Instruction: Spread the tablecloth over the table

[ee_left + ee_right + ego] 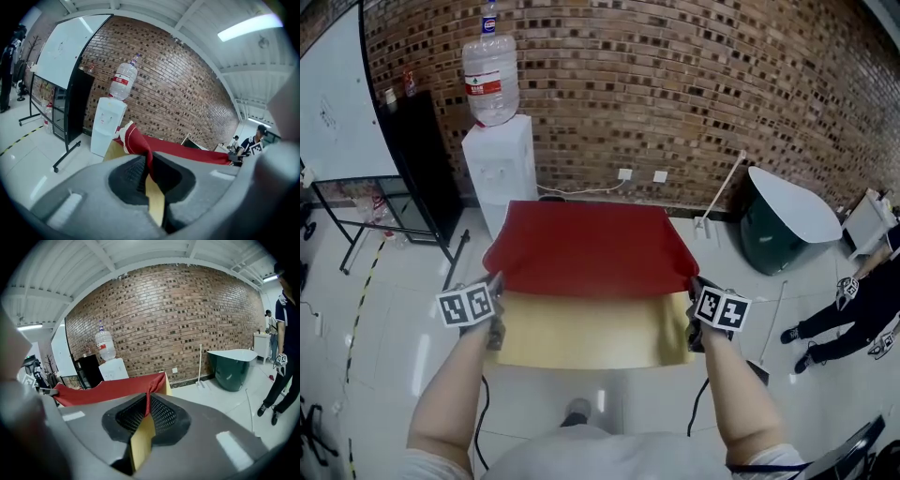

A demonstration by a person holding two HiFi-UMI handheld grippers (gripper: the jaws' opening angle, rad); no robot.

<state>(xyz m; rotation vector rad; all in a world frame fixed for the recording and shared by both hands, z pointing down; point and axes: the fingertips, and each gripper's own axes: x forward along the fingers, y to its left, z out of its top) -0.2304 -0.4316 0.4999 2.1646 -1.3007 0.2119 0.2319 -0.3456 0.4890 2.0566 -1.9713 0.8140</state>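
Tablecloth (586, 248), red with a tan underside, hangs stretched at centre, far edge toward 12 o'clock near the water dispenser (499, 173). Probably soft and light, so it would sag; best held by the near corners. Left tool (494, 311) at 8 o'clock and right tool (694, 314) at 4 o'clock each clamp a corner.

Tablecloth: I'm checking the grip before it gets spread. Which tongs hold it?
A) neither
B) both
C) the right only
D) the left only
B: the red tablecloth is pinched in the left tongs and in the right tongs, one at each side.
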